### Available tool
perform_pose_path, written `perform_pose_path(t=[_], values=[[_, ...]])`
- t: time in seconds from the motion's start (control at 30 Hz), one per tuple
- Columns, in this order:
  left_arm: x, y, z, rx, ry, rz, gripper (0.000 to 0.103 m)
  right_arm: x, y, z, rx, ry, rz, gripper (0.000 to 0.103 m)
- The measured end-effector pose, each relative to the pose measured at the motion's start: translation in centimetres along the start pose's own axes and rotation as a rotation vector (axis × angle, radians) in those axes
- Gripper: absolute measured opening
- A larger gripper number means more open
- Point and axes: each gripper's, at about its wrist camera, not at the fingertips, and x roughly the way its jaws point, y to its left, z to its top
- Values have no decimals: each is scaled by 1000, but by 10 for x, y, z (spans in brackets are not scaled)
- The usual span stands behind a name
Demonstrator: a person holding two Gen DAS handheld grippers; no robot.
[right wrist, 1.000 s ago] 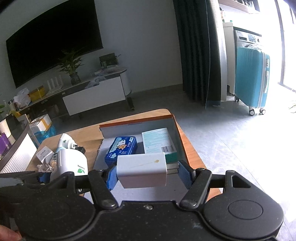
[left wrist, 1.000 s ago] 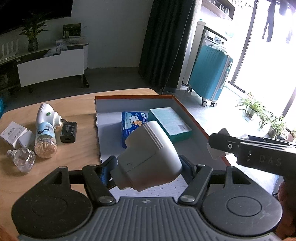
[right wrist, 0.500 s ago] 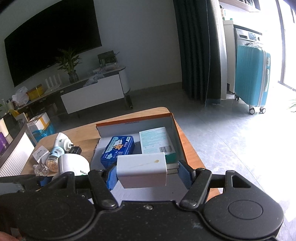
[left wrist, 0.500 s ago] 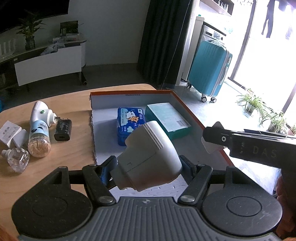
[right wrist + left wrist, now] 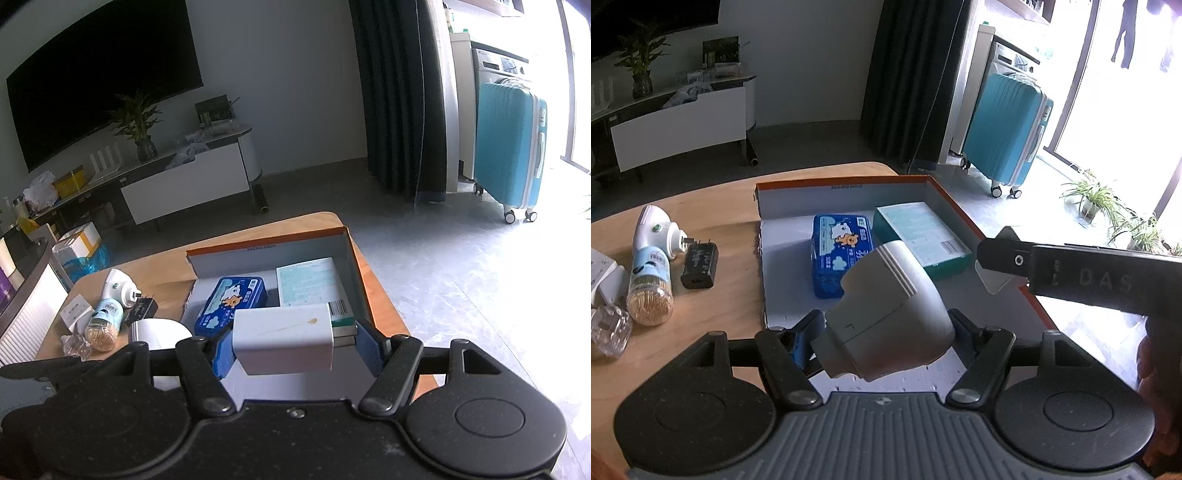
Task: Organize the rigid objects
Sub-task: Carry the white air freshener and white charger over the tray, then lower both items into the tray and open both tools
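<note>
Clamping a rounded plastic plug-in unit [image 5: 886, 317], the left gripper [image 5: 886, 332] holds a light, rigid, slippery shell. Between its fingers the right gripper [image 5: 293, 345] pinches a white charger [image 5: 283, 341]; its flat sides seat securely

The right gripper [image 5: 293, 345] pinches a white charger [image 5: 282, 341] between its blue fingers [image 5: 369, 347], held above the near end of an open box [image 5: 343, 258]. Inside lie a blue tin [image 5: 232, 301] and a teal carton [image 5: 310, 282], side by side. A bottle [image 5: 103, 323] lies on the surface [image 5: 162, 266] left of the box.
</note>
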Motion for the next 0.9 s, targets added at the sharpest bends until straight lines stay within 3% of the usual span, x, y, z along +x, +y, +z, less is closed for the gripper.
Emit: perform_pose_path(t=[0.43, 0.73, 0.9], values=[[19, 1, 28, 5, -13, 13, 73, 34, 0, 28, -5, 27, 15, 80], [33, 4, 34, -3, 6, 18, 73, 78, 1, 54, 5, 69, 23, 81], [33, 3, 34, -2, 17, 16, 73, 86, -6, 67, 24, 12, 30, 87]])
